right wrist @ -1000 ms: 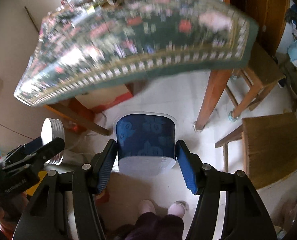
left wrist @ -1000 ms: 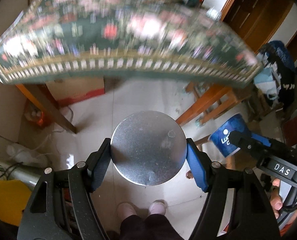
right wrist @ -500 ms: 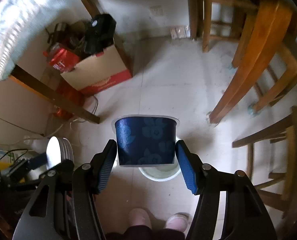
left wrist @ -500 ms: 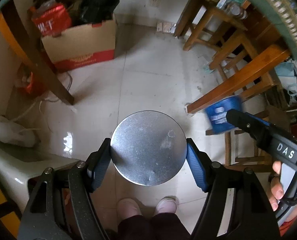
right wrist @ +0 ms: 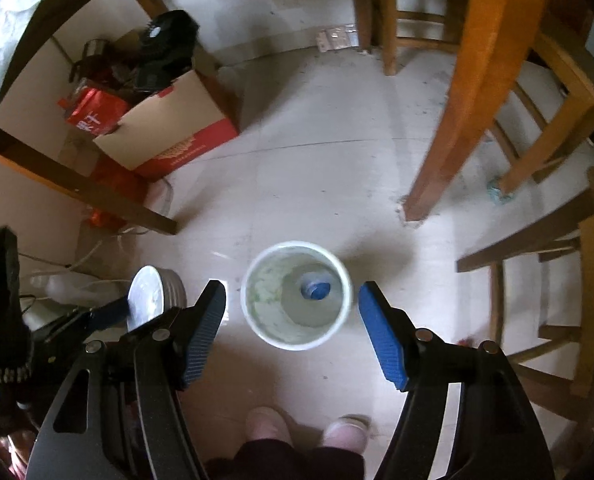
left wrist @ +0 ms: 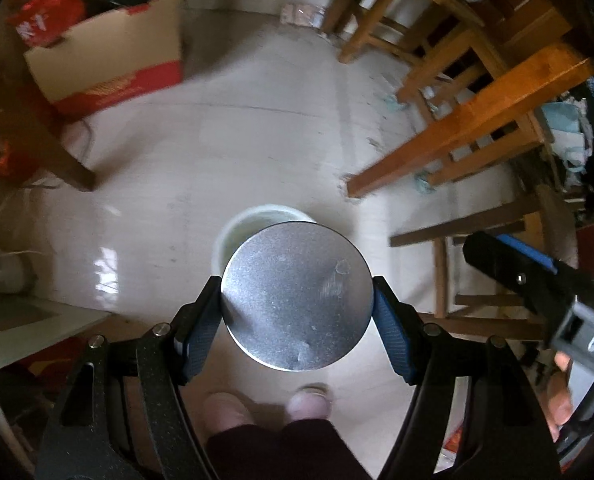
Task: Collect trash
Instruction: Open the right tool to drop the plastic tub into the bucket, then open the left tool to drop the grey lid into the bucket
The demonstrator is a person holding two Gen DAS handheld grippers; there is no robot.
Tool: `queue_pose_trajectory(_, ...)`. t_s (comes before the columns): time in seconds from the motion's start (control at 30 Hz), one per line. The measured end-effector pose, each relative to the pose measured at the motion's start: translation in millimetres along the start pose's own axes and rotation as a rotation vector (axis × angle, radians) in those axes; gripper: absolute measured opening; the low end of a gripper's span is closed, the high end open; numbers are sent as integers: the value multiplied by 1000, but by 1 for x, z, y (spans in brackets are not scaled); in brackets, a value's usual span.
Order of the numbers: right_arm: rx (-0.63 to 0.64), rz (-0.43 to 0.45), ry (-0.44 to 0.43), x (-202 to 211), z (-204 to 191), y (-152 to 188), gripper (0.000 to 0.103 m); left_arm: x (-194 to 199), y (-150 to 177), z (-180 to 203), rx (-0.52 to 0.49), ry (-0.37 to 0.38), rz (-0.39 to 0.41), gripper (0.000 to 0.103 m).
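Pale floor tiles (right wrist: 317, 168) spread beneath me, with wooden table and chair legs crowding the right side.

My left gripper (left wrist: 297, 312) is clamped on a round silver tin (left wrist: 296, 296), its flat metal face turned toward the camera and both blue pads pressed against its rim. Just past the tin's upper edge, the rim of a white bin (left wrist: 257, 216) peeks out on the floor, so the tin hangs more or less above it.

My right gripper (right wrist: 293, 320) is spread wide with nothing between its fingers. Directly below that gap sits the white bin (right wrist: 265, 328), upright, and at its bottom lies a blue cup (right wrist: 315, 286); I think it is on its side, though it is small and soft in this view. From the right wrist I also see the silver tin (right wrist: 147, 296) edge-on at the left, held in the other gripper.

My pink slippers (right wrist: 265, 420) stand just behind the bin. Farther off, near the wall, a cardboard box (right wrist: 169, 136) with a red band holds a red bag (right wrist: 93, 114) and dark clutter.
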State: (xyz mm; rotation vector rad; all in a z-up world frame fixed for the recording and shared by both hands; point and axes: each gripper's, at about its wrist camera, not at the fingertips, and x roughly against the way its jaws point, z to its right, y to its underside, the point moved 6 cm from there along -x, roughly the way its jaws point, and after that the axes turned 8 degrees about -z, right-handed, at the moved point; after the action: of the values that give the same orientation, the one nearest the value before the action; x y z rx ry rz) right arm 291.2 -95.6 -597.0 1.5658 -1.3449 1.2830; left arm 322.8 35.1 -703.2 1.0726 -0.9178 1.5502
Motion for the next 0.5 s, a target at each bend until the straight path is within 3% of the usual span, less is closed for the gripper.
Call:
queue_pose_trajectory(0.3,-20,21,6,29,6,-6,65,16,-7,15,-34,-27,2,72)
queue_pose_trajectory(0.5,-18,38,-6,63,-5,-11,65,68,-6,24,-43,-73,34,72)
